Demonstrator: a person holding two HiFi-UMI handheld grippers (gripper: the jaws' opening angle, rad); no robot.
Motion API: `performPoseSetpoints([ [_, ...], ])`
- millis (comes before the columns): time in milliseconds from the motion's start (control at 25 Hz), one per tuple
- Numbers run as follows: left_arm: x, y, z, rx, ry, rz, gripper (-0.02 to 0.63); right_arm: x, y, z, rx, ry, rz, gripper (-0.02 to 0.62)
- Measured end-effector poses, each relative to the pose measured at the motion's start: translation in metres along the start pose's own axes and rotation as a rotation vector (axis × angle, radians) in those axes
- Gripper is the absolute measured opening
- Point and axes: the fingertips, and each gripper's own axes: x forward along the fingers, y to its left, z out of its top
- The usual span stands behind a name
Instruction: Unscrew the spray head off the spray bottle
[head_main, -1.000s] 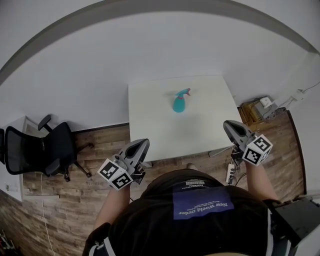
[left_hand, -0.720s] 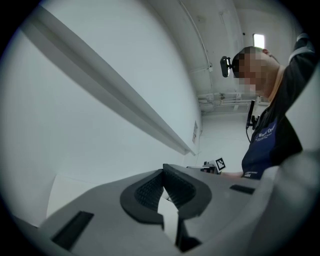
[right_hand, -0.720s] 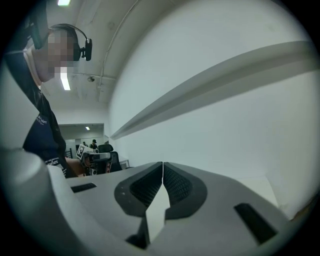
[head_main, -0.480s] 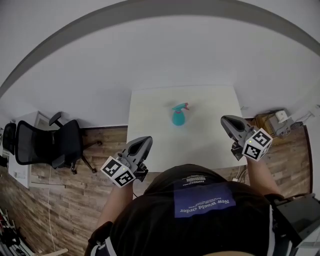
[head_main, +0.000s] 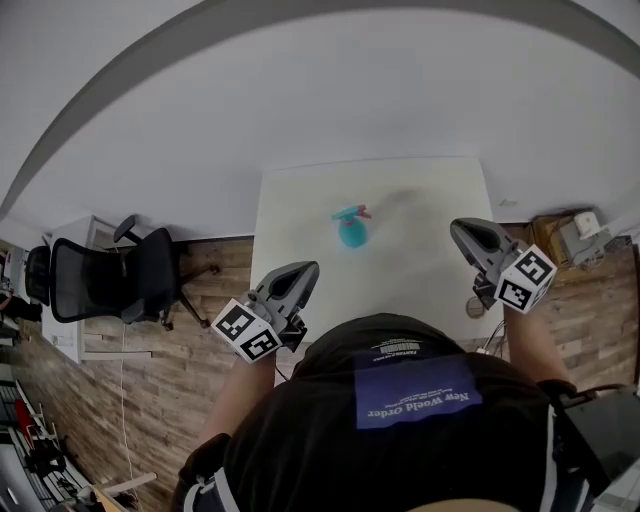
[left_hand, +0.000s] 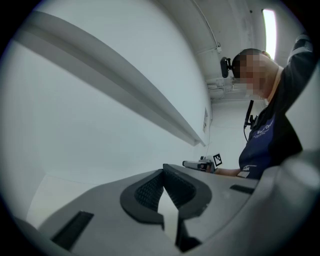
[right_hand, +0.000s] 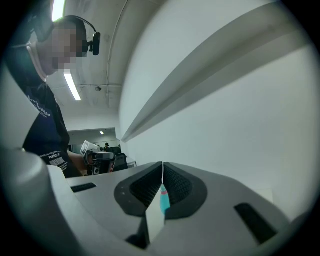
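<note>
A rounded teal spray bottle (head_main: 351, 233) (pink-tipped head (head_main: 349, 213)) stands on smooth white table (head_main: 300, 220).

In the head view the person's torso (head_main: 400, 420) covers the middle of the near edge of the table (head_main: 290, 200). The spray bottle (head_main: 351, 232) is too small there to tell how its spray head (head_main: 349, 212) sits on the neck. In the right gripper view the bottle shows only as a thin teal sliver behind the right gripper (right_hand: 162, 165), whose jaws are pressed together and whose body hides the rest.
</note>
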Motion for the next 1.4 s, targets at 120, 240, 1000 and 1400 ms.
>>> performPoseSetpoints([
  [120, 0.008, 0.011, -0.003, 0.007, 0.046, -0.027, 0.0, 0.006, -0.004, -0.007, 0.022, -0.002, -0.02, -0.005],
  [240, 0.01, 0.031, -0.008, 0.023, 0.096, -0.064, 0.0, 0.018, -0.004, -0.013, 0.03, 0.0, -0.058, -0.005],
  [1000, 0.018, 0.096, -0.028, 0.069, 0.276, -0.284, 0.013, 0.071, 0.029, -0.018, 0.022, 0.036, -0.153, -0.005],
  [1400, 0.072, 0.105, -0.078, 0.345, 0.665, -0.335, 0.245, 0.042, 0.009, -0.028, 0.06, 0.013, -0.157, -0.005],
])
